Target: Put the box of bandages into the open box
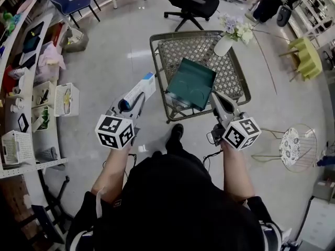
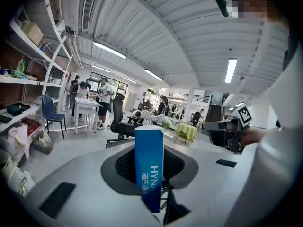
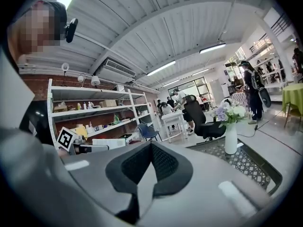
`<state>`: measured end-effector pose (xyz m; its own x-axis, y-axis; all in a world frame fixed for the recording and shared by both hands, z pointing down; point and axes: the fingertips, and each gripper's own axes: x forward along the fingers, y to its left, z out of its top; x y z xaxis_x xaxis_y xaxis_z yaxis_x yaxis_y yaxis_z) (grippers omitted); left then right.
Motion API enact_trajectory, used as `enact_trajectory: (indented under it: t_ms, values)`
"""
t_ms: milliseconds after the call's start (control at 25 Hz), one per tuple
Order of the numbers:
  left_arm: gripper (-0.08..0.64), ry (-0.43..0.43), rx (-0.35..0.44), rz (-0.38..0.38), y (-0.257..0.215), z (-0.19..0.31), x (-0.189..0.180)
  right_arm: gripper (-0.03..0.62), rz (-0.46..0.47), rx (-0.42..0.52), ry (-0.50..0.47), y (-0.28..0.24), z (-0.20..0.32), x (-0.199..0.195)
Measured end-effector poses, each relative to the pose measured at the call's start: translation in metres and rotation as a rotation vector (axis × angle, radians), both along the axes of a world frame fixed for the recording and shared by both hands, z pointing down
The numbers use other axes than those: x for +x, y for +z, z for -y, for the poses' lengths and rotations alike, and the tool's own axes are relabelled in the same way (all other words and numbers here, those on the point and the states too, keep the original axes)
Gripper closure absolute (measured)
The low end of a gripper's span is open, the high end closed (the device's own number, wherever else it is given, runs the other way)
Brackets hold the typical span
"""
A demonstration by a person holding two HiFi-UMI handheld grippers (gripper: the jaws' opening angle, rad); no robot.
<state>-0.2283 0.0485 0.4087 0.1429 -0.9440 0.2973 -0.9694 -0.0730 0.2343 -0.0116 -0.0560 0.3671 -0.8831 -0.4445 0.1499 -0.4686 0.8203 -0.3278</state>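
Note:
My left gripper is shut on the box of bandages, a white and blue carton that juts forward over the floor, left of the table. In the left gripper view the blue carton stands upright between the jaws of this gripper. A dark green box lies on the wicker table. My right gripper hovers at the green box's near right corner, its jaws closed together with nothing between them.
A white vase of flowers stands at the table's far right corner. Shelves with baskets line the left. A black office chair is beyond the table, a yellow-green stool and a round white side table to the right.

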Motion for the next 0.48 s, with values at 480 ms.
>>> enact_trajectory:
  t_ms: [480]
  values:
    - [0.482,0.074,-0.083,0.113,-0.012,0.128,0.029,0.583,0.093,-0.074,-0.043,0.016,0.113,-0.001]
